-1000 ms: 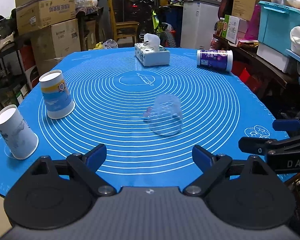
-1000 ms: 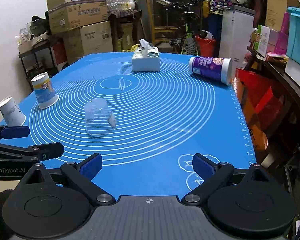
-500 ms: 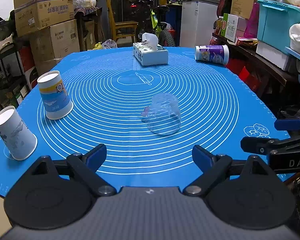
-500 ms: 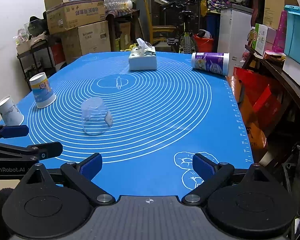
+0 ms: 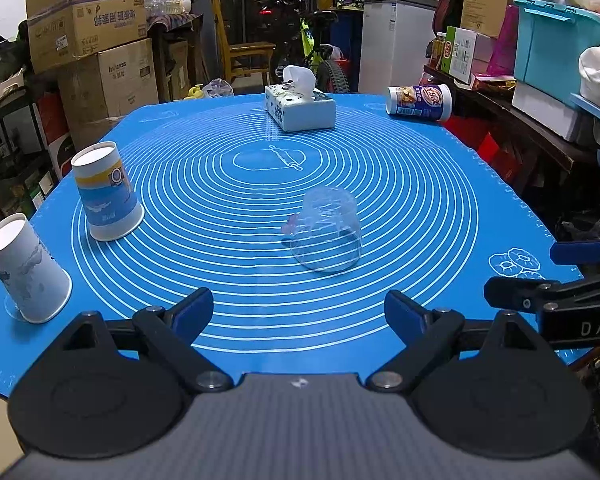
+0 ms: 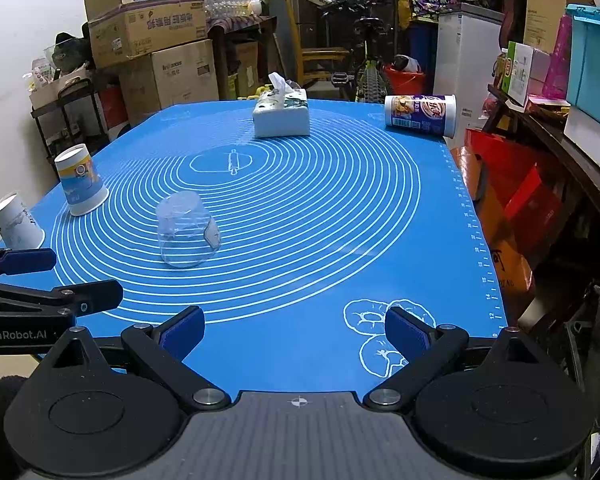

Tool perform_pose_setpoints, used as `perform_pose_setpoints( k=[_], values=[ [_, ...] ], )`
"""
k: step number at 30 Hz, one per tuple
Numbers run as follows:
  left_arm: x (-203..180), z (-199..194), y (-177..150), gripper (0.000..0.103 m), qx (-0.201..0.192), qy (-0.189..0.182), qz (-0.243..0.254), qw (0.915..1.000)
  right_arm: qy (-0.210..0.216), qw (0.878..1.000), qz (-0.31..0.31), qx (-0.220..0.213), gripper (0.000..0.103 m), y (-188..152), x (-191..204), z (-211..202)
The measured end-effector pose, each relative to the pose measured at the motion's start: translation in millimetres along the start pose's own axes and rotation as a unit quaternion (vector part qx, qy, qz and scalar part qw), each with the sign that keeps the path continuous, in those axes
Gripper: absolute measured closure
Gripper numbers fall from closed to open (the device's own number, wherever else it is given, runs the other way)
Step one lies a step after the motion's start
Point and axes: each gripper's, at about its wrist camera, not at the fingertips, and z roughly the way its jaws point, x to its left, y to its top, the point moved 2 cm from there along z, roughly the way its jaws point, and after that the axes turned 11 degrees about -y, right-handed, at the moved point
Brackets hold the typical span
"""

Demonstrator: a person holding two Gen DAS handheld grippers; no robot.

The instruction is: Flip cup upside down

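A clear plastic cup (image 5: 327,234) stands upside down, mouth on the blue mat (image 5: 380,184); it also shows in the right wrist view (image 6: 186,235). A blue-and-yellow paper cup (image 5: 106,196) and a white paper cup (image 5: 26,268) stand upside down at the left; both show in the right wrist view, the blue one (image 6: 80,186) and the white one (image 6: 14,222). My left gripper (image 5: 298,314) is open and empty, near the mat's front edge, apart from the clear cup. My right gripper (image 6: 296,328) is open and empty over the front right of the mat.
A tissue box (image 5: 300,110) sits at the far middle of the mat. A purple canister (image 5: 418,102) lies on its side at the far right. Cardboard boxes (image 5: 88,32), a bicycle and shelves crowd around the table. The mat's right edge (image 6: 476,232) drops off to red boxes.
Both grippers have drawn back slightly from the table; the objects look a little farther away. The cups have not moved. Both grippers stay open.
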Motion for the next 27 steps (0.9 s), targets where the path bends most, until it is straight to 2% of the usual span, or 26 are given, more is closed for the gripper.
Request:
perform_pose_setpoints(
  k=[27],
  values=[
    [-0.4, 7.9, -0.7, 0.011, 0.006, 0.000, -0.001, 1.0000, -0.001, 1.000, 0.005, 0.007, 0.006, -2.9, -3.3, 4.3]
  ],
)
